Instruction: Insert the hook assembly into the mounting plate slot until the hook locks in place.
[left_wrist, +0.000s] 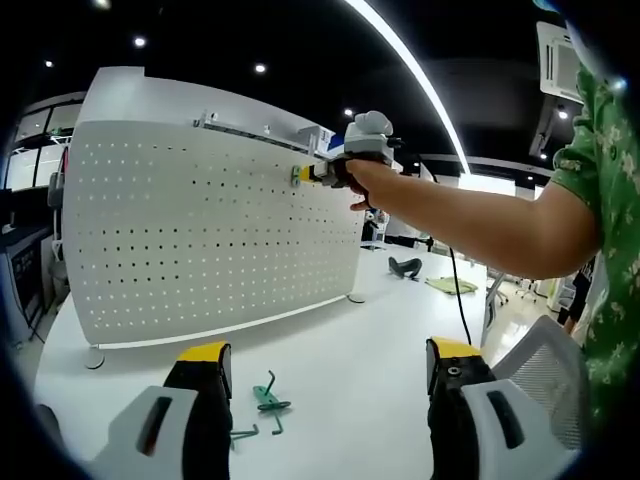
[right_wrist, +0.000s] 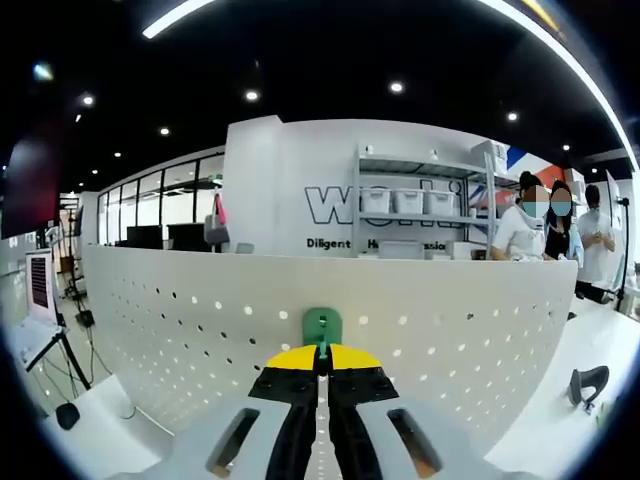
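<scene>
The left hand-held gripper (left_wrist: 325, 395) hangs with jaws spread wide over the white counter (left_wrist: 370, 350), where spare green hooks (left_wrist: 268, 400) lie between its jaws, likely awaiting their turn. Beyond, the right hand-held gripper (right_wrist: 321, 372) is clamped on a green hook (right_wrist: 322, 326), pressing its flat, rounded plate against the upright white pegboard (right_wrist: 200, 320), apparently to seat it.

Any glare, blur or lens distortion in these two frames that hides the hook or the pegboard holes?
Left gripper view: fisheye bows the pegboard; ceiling strip light bright, no glare on the board; spare green hooks on the table sharp. Right gripper view: green hook at the board sharp, right gripper shut on it; holes clear, background shelves slightly soft.
</scene>
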